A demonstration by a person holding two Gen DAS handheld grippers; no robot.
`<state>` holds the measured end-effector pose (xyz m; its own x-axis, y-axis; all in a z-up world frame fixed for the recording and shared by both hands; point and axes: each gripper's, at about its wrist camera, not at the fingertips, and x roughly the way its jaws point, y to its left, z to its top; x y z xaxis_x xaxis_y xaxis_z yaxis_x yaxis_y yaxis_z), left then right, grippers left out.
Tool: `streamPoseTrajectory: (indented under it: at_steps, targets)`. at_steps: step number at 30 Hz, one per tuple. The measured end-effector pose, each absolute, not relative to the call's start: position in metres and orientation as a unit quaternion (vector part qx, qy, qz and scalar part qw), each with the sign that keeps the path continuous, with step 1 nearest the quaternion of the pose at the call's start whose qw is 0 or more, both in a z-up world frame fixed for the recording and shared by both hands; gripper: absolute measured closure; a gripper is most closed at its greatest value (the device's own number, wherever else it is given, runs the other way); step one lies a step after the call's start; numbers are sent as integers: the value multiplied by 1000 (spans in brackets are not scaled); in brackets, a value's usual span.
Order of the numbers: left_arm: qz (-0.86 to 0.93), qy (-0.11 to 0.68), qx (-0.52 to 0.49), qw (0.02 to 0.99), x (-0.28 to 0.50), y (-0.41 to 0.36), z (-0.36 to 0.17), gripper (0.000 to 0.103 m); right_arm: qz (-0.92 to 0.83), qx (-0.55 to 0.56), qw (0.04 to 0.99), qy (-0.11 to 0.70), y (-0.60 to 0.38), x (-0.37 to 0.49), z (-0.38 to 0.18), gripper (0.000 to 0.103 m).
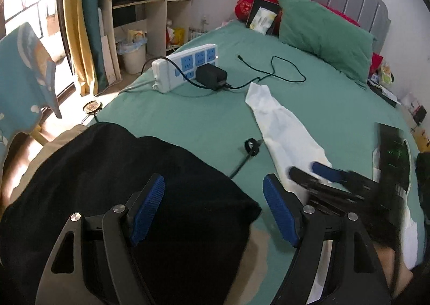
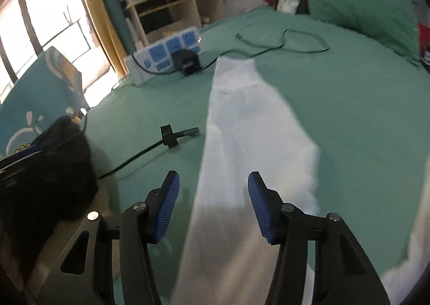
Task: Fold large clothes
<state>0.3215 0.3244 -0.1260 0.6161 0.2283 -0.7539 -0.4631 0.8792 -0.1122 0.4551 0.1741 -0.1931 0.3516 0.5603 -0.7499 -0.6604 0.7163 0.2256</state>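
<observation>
While I hover over the green bed:
Left gripper: released, above black garment.
Right gripper: released, over white garment.

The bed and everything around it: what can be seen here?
Bed sheet: one, green, covering the bed.
White garment: one, lying lengthwise mid-bed.
Black garment: one, near edge.
Power strip: one, white and blue, far left, black adapter plugged in.
Cable: one, dark, looped near pillow.
Pillow: one, green, at headboard.
Tablet: one, black, leaning by pillow.
Left hand-held gripper: open, over the black garment's edge.
Right hand-held gripper: open, above white garment.
</observation>
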Motion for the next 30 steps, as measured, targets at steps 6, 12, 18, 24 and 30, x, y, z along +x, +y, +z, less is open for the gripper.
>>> streamPoseTrajectory:
  at_steps: [6, 12, 18, 24, 30]
  targets:
    - [179, 395, -150, 888, 319, 325, -128, 23, 350, -62, 810, 467, 185, 471, -216, 101]
    - [146, 388, -141, 899, 315, 301, -119, 23, 308, -71, 858, 405, 124, 448, -162, 102]
    - [77, 381, -130, 912, 315, 250, -108, 23, 248, -52, 892, 374, 11, 392, -113, 101]
    - [5, 404, -130, 905, 313, 183, -114, 23, 163, -24, 894, 418, -96, 334, -137, 101]
    - [-38, 438, -85, 894, 308, 119, -138, 23, 118, -17, 864, 489, -155, 297, -185, 98]
